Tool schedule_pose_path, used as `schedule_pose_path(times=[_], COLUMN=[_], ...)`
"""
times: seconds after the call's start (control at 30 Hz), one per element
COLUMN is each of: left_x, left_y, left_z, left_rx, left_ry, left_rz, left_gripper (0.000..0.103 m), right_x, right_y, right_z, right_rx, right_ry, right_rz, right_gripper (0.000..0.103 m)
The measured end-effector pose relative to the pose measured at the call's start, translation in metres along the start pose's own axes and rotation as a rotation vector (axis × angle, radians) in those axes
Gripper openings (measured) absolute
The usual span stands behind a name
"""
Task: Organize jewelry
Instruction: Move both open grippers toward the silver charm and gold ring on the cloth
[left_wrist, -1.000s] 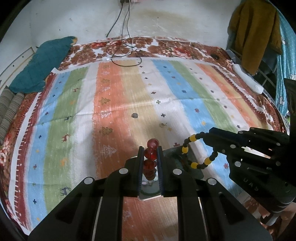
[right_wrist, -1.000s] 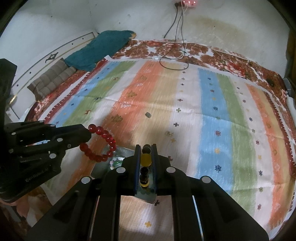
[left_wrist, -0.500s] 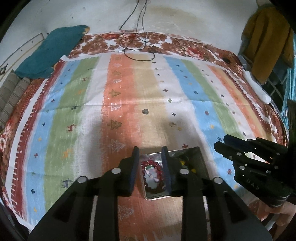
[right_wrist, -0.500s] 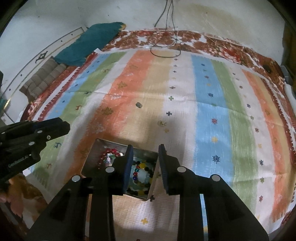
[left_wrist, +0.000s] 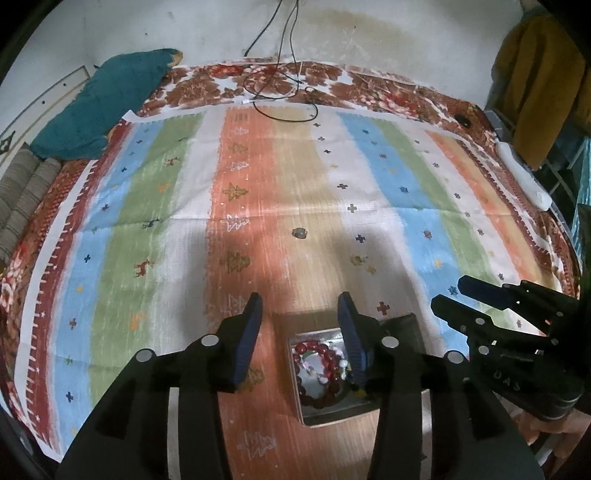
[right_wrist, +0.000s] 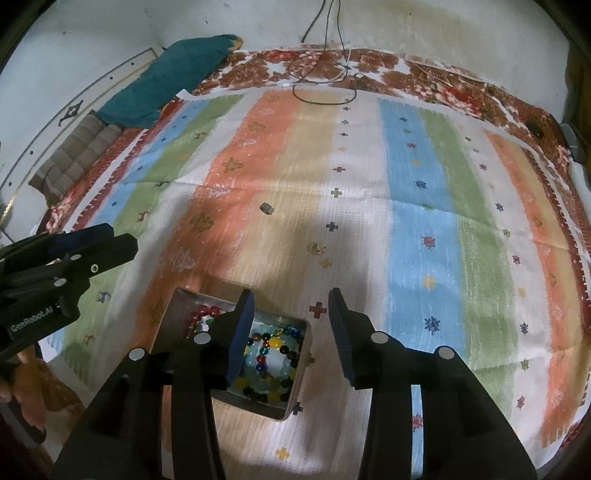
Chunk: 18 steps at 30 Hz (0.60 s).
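Note:
An open metal tin lies on the striped cloth just below both grippers. In it a red bead bracelet rests in a ring. Beside it in the tin lies a black and yellow bead bracelet among other coloured beads; the red bracelet shows at its left. My left gripper hangs over the tin's far edge, its jaws opening with nothing between them. My right gripper does the same, also empty. Each sees the other: the right gripper, the left gripper.
Two small loose pieces lie on the cloth beyond the tin: a dark one and a pale one. Cables and a teal cloth lie at the far edge. A person's hand holds the left gripper.
Both grippers were shut on bracelets held above the tin, the left on the red one, the right on the black and yellow one. Both bracelets now lie in the tin and the jaws have parted.

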<state>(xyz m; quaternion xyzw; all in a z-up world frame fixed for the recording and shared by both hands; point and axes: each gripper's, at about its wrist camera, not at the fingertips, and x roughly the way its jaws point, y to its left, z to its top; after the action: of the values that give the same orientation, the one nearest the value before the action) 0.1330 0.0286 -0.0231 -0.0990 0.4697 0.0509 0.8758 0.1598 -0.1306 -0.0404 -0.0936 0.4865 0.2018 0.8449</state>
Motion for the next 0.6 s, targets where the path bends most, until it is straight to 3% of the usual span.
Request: schedule_pose_path(times=[0.33,0.6], left_x=[0.028,0.051], left_y=[-0.006,-0.004], left_z=[0.022,0.04], left_rx=[0.027,0.022], left_ry=[0.043,0.072], left_rz=[0.017,0.026], left_gripper=[0.053,0.055], right_x=[0.013,0.031], right_y=[-0.005,-0.011], right_z=[0.018,0.028], right_rx=[0.004,0.008], right_ry=[0.014,0.051], right_rz=[0.016,-0.011], right_gripper=[0.054,0.054])
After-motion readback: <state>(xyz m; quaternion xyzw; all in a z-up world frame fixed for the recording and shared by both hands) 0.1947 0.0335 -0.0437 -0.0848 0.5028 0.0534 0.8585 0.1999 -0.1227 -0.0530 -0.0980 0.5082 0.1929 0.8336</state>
